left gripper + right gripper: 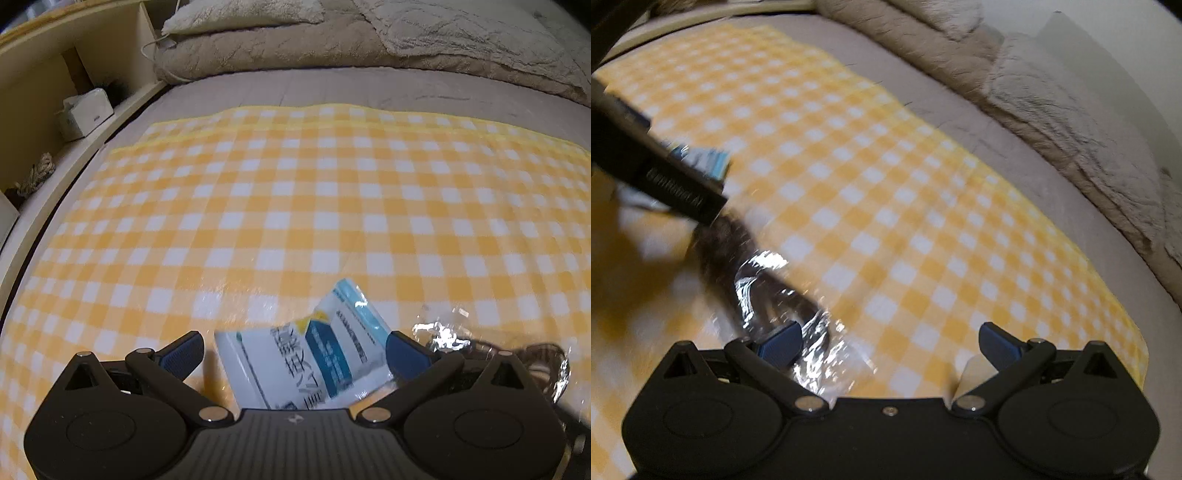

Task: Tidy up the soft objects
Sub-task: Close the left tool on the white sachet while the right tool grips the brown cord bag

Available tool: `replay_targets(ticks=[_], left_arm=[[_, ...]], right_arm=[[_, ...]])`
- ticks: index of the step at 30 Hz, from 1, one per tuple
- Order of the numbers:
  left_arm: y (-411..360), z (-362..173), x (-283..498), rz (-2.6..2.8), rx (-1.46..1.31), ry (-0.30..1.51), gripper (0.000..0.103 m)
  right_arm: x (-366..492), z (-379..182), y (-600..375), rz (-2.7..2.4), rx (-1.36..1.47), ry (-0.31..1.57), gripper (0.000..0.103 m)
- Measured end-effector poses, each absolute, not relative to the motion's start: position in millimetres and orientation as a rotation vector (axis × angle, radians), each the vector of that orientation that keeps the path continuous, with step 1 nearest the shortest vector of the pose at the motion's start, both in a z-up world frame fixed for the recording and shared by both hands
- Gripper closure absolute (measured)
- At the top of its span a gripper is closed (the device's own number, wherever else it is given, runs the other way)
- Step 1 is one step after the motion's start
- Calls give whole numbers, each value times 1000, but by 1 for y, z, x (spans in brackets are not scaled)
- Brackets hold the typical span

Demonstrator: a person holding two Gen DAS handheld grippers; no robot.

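Jaws gaping on both grippers: left gripper (293, 350) is straddling a tissue pack (314, 354), right gripper (889, 341) is nearing a clear-wrapped dark item (768, 291); sorting is barely beginning.

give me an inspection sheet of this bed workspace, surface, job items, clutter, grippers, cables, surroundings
Surface: yellow checked cloth spread on a grey bed.
Job's things: white and blue packet between the open fingers of the left gripper; dark item in a clear plastic bag beside it.
Clutter: nothing seen.
Grippers: left open; right gripper open, at the bag's edge.
Cables: white cord near the pillow.
Surroundings: beige blankets, shelf with tissue box.
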State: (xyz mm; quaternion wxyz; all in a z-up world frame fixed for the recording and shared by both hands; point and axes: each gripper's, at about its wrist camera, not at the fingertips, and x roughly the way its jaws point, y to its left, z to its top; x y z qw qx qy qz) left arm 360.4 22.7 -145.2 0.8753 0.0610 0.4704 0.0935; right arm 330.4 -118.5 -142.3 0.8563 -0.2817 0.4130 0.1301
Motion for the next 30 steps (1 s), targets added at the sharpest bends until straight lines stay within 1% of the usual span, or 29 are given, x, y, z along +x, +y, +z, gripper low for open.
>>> replay_targets(ticks=[4,7,12,16,20,21,22,25,27,30], left_arm=[[31,-145,357,206,110,1004,0],[38,-146,356,204,93,1023,0],[51,-144,353,188,95,1034,0],[66,-140,350,204,104,1036,0],[80,-137,352,240,55,1034,0],[81,-136,353,238,43,1025,0],[80,-134,354,229,30,1013,0],[75,-130,361,189,-4,985,0],[64,-129,363,159,-15,972,0],[48,-135,370,130,-3,980,0]], right_arm=[[316,-144,-113,394,-604,956,0],[303,-140,-106,439,-651,939,0],[304,-126,-109,490,-537,905,0],[316,-130,-106,531,-521,908,0],[339,-136,-107,581,-430,929,2],[344,-138,-107,584,-405,936,4],[349,-140,-108,589,-380,947,6],[357,-150,-109,622,-323,999,7],[357,-158,-106,655,-336,1032,7],[351,-161,-105,690,-381,1016,6]])
